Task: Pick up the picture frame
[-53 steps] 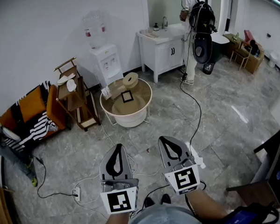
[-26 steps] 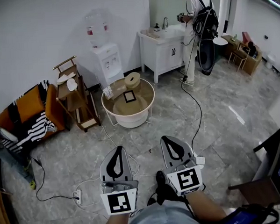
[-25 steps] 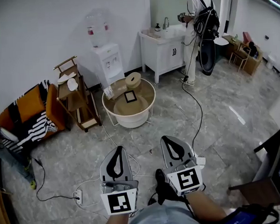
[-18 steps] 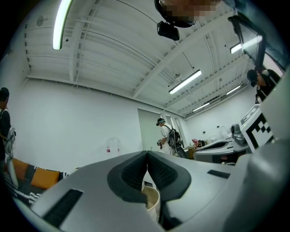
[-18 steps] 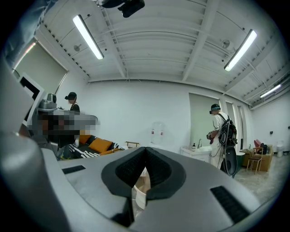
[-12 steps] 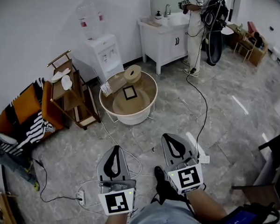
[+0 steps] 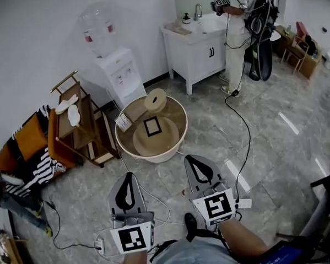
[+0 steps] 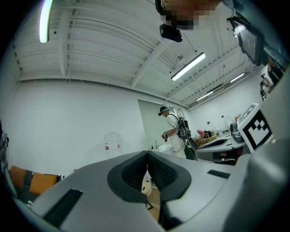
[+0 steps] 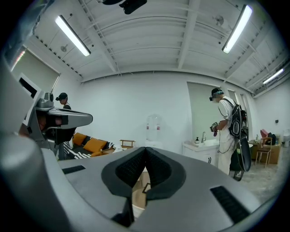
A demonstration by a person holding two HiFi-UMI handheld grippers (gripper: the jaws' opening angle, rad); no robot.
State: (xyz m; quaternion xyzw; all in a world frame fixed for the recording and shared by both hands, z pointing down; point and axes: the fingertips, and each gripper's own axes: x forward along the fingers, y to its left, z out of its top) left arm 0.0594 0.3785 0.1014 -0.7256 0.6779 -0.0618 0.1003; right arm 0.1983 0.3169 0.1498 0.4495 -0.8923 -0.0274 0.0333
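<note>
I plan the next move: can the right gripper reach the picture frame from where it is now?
Probably not yet. The picture frame lies flat on the round table, across open floor from the right gripper, whose jaws are shut. Nothing blocks the way; stepping closer should do.

Left gripper (image 7: 127, 178) and right gripper (image 7: 193, 159) sit side by side, low in front of the body, both pointing forward, near each other but apart. The right is slightly further ahead. Both sets of jaws are closed tip to tip with nothing between them. Marker cubes face up. Right forearm (image 7: 244, 245) shows at the bottom edge.
</note>
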